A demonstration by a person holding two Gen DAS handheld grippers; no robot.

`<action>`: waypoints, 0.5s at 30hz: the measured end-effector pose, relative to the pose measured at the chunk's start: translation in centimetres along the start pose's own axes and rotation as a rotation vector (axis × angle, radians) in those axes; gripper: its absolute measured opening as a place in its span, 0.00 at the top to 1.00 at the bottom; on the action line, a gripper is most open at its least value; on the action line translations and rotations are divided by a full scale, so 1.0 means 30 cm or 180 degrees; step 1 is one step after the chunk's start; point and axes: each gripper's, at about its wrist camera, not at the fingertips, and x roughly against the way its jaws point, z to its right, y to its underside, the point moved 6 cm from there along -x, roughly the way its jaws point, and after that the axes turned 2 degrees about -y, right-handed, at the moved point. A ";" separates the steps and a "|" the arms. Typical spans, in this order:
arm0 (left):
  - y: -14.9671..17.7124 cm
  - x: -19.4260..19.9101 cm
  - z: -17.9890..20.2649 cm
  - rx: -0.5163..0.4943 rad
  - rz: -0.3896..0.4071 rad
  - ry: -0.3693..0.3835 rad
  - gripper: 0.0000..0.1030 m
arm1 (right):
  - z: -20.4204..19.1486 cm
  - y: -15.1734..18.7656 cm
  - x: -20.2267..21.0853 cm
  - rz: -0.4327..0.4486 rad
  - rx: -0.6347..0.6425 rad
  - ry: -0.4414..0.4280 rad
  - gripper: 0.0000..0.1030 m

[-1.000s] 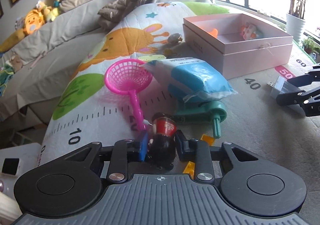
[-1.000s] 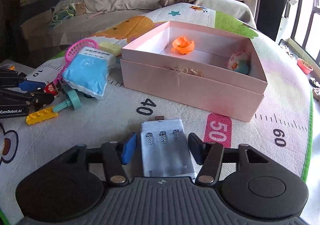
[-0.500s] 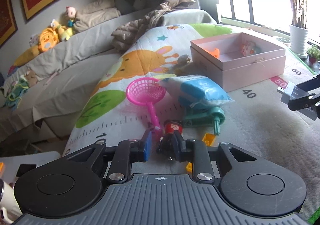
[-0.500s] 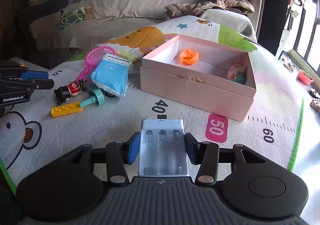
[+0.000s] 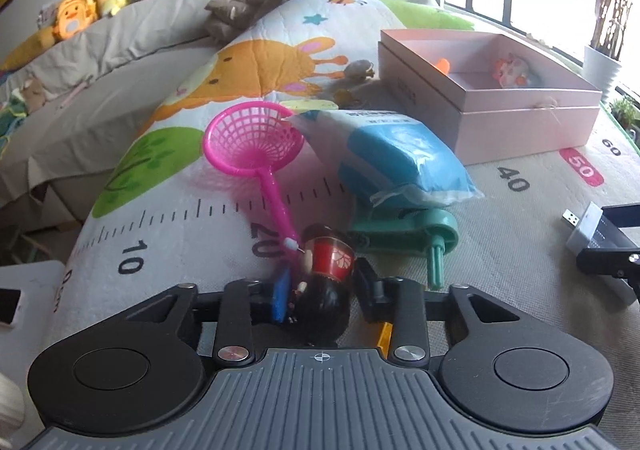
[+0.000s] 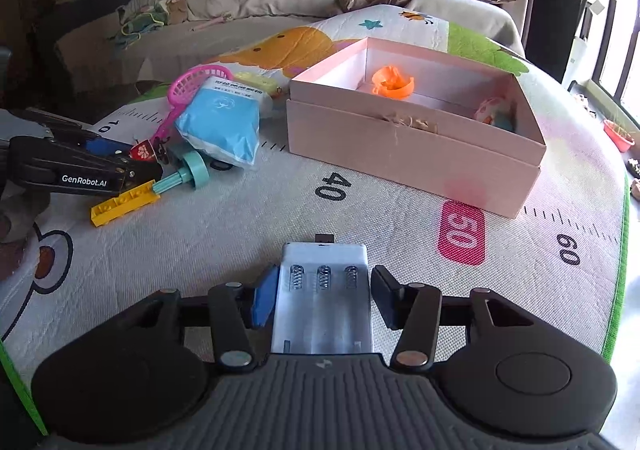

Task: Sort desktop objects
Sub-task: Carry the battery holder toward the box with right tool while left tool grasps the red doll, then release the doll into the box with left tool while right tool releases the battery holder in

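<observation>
A small doll (image 5: 328, 262) with a black head and red body lies on the play mat, and my left gripper (image 5: 324, 271) is shut on it, pads against both sides. From the right wrist view that gripper (image 6: 148, 166) shows at the left with the doll's red body (image 6: 141, 151) at its tips. A clear battery case (image 6: 324, 310) with three springs rests on the mat between the fingers of my right gripper (image 6: 325, 274). Its jaws are opening and the right pad stands slightly off the case. The open pink box (image 6: 400, 154) stands beyond.
An orange toy (image 6: 392, 81) and a round toy (image 6: 494, 112) sit in the box. A pink net scoop (image 5: 252, 138), a blue-white pack (image 5: 396, 158) and a teal tool (image 5: 408, 230) crowd the doll. A yellow brick (image 6: 122, 202) lies under the left gripper.
The left gripper rose, then came back down low over the mat around the doll. The right jaws have parted from the battery case, which sits lower on the mat.
</observation>
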 end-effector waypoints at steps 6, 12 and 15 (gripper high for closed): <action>0.034 0.122 0.017 -0.0308 0.0283 -0.0151 0.69 | -0.006 0.020 0.032 -0.0026 -0.0003 -0.0051 0.54; -0.004 0.246 0.023 -0.0354 0.0498 -0.0160 0.69 | -0.006 -0.002 0.121 0.0139 0.0009 -0.0090 0.54; -0.111 0.288 0.049 -0.0334 0.0647 0.0051 0.69 | 0.030 -0.077 0.204 0.0341 -0.0032 -0.0101 0.54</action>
